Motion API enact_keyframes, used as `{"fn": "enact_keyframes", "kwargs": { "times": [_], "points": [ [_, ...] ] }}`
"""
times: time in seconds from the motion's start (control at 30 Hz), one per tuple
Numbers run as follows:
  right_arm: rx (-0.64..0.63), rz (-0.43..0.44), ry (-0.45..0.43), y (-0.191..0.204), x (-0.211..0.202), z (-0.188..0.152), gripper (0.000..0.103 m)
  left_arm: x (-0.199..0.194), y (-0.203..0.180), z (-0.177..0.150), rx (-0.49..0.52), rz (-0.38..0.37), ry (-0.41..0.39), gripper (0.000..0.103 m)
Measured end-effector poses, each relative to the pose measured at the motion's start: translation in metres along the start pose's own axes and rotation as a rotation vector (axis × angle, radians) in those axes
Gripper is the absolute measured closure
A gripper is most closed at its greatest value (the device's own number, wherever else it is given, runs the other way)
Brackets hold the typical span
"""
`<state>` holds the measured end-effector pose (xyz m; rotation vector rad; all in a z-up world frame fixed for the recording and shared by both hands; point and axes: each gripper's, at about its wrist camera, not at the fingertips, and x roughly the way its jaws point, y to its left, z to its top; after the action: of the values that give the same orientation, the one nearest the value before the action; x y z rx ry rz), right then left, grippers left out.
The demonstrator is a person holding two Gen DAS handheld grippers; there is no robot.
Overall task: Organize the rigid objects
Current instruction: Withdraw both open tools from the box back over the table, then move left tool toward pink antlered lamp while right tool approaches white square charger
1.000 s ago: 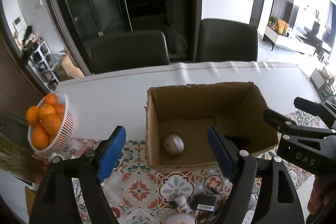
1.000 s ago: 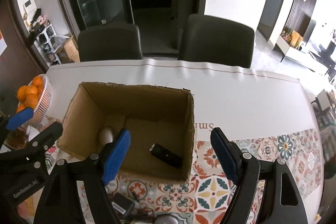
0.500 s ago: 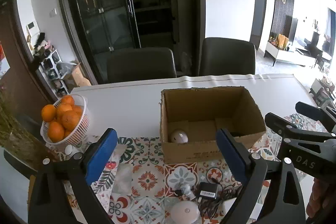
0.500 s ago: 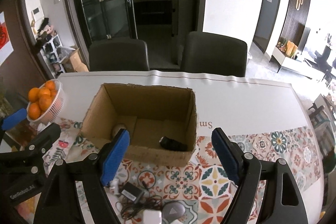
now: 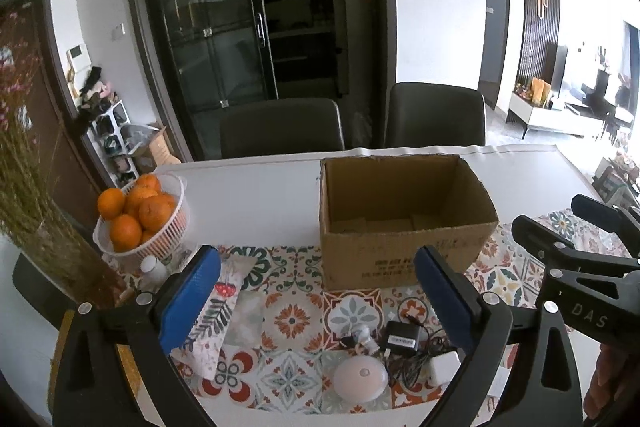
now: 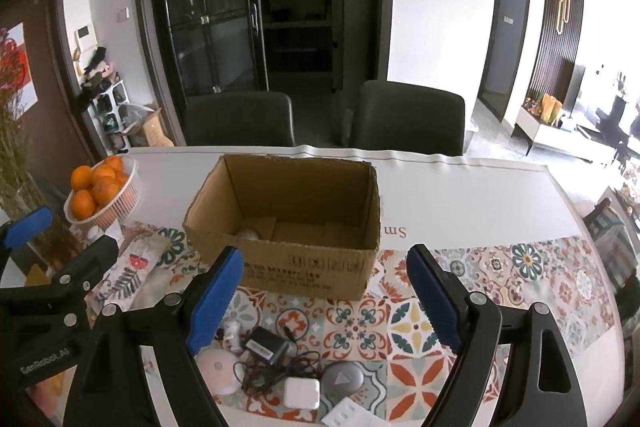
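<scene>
A: What are the two grabbers doing?
B: The left gripper tips down, wide open, holding nothing. The right gripper too; its jaws just opened more.
A: And the box?
B: Brown cardboard, open top, on the table behind both.

Both wrist views are daylit and evenly bright over the table. Light enters from the right, where the living area is overexposed to near white. The glass-fronted cabinet stays dark, with faint reflections. Shadows beneath the cardboard box are soft. Fisheye distortion bows the walls and door frames, and black vignetting fills the corners. Central focus is sharp; the edges are slightly soft.
</scene>
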<state>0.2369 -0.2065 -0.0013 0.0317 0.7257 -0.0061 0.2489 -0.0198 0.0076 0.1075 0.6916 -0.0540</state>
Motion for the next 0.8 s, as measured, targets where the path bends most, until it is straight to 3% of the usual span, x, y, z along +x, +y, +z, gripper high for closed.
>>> {"fn": "enact_keyframes", "kwargs": {
  "times": [0.37, 0.8],
  "points": [
    [-0.017, -0.007, -0.034, 0.010, -0.018, -0.039, 0.018, -0.008, 0.001, -0.039, 0.005, -0.027, 0.018, 0.004],
    [0.004, 0.016, 0.009, 0.014, -0.011, -0.083, 0.018, 0.000, 0.000, -0.081, 0.032, -0.056, 0.055, 0.004]
  ]
}}
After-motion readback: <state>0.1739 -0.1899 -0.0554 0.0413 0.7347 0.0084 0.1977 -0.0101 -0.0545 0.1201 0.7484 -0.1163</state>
